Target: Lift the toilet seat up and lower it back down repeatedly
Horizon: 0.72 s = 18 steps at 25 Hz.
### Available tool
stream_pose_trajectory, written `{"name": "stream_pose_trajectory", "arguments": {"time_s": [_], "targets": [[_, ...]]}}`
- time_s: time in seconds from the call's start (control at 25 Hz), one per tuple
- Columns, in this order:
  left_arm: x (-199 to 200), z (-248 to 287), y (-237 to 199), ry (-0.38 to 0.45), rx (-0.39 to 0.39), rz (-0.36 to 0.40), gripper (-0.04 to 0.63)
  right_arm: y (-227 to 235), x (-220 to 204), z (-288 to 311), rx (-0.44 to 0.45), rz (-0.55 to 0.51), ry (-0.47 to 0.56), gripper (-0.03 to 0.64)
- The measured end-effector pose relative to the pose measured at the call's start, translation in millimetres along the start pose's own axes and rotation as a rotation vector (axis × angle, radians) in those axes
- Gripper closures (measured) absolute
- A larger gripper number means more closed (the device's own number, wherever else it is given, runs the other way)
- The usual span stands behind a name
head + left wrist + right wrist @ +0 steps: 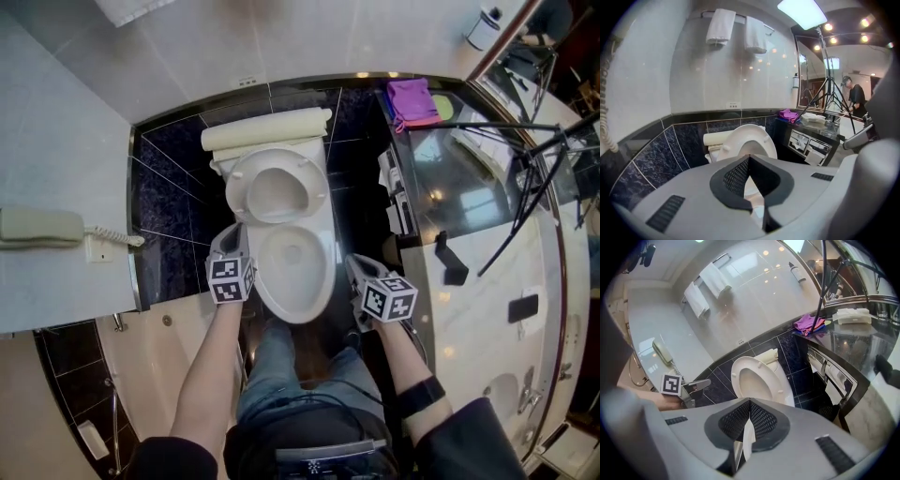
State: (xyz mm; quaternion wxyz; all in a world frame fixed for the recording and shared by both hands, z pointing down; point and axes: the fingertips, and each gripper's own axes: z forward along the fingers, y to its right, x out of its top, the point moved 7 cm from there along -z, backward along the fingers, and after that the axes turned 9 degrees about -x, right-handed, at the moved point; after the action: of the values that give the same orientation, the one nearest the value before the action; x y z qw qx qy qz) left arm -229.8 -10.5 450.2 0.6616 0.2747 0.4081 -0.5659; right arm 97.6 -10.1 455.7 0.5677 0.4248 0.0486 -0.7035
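The white toilet seat (277, 161) stands raised and leans back against the cream tank (267, 129), leaving the bowl (293, 292) bare. It shows upright ahead in the left gripper view (751, 129) and in the right gripper view (781, 385). My left gripper (234, 234) hovers at the bowl's left rim, its jaws shut with nothing between them (749, 158). At the bowl's right side, my right gripper (355, 263) is shut and empty too (750, 402). Neither gripper touches the seat.
A black counter (427, 164) with a purple cloth (412, 99) and tissue holders (395, 192) stands close on the right, with a tripod (525, 178) over it. A wall phone (39, 227) hangs on the left. Towels (720, 26) hang high on the wall.
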Motion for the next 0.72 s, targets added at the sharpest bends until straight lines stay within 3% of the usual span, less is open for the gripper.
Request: {"name": "stream_pose_trajectory", "arguments": {"time_s": [0.4, 0.72], "targets": [[16.5, -124.9, 51.1, 0.049, 0.046, 0.021, 0.595, -11.9, 29.2, -46.3, 0.061, -0.15, 0.055, 0.6], [9.6, -189.2, 72.9, 0.084, 0.083, -0.03, 0.595, -2.1, 32.3, -78.5, 0.02, -0.295, 0.054, 0.6]]}}
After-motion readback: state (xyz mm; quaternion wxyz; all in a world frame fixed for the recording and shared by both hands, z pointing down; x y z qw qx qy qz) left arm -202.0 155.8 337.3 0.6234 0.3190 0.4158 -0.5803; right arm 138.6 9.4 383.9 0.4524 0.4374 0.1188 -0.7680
